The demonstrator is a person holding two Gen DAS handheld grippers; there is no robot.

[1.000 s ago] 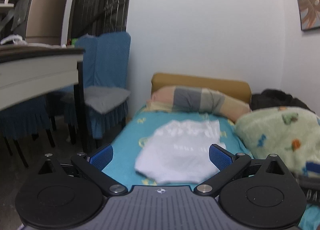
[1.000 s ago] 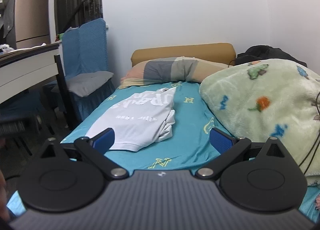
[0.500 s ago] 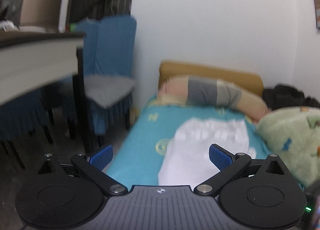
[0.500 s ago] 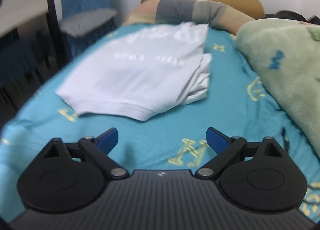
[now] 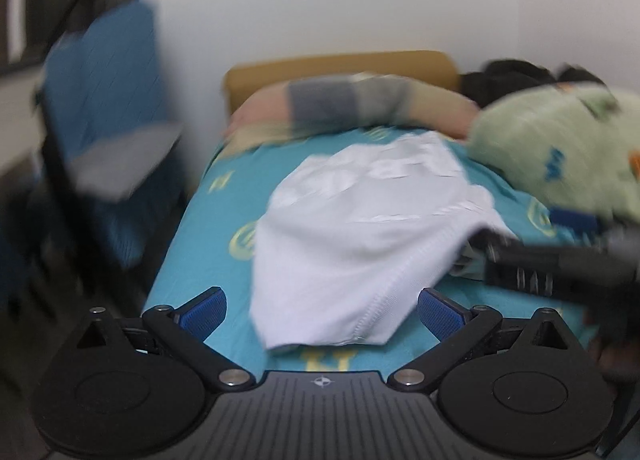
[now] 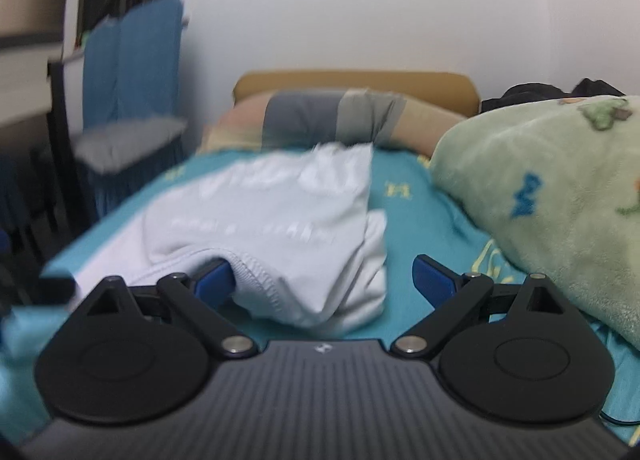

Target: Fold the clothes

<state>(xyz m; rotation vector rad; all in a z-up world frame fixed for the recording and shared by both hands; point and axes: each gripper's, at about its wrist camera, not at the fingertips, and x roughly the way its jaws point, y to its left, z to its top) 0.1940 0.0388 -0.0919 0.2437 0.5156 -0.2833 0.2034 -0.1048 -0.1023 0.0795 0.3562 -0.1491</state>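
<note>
White shirt [image 5: 360,227] lies on the turquoise bed sheet [image 5: 208,244], apparently already folded partway, with more folding seemingly left, while the left gripper [image 5: 322,310] and right gripper [image 6: 324,280] are both spread wide at its near hem, gripping nothing.

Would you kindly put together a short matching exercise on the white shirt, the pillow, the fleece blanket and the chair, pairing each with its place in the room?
Things:
1. white shirt
2. striped pillow
3. green fleece blanket
4. blue-covered chair

Places:
A. on the floor, left of the bed
B. heaped along the bed's right side
C. spread on the teal sheet, nearest the grippers
D. against the headboard

Pairs: 1-C, 2-D, 3-B, 4-A
</note>
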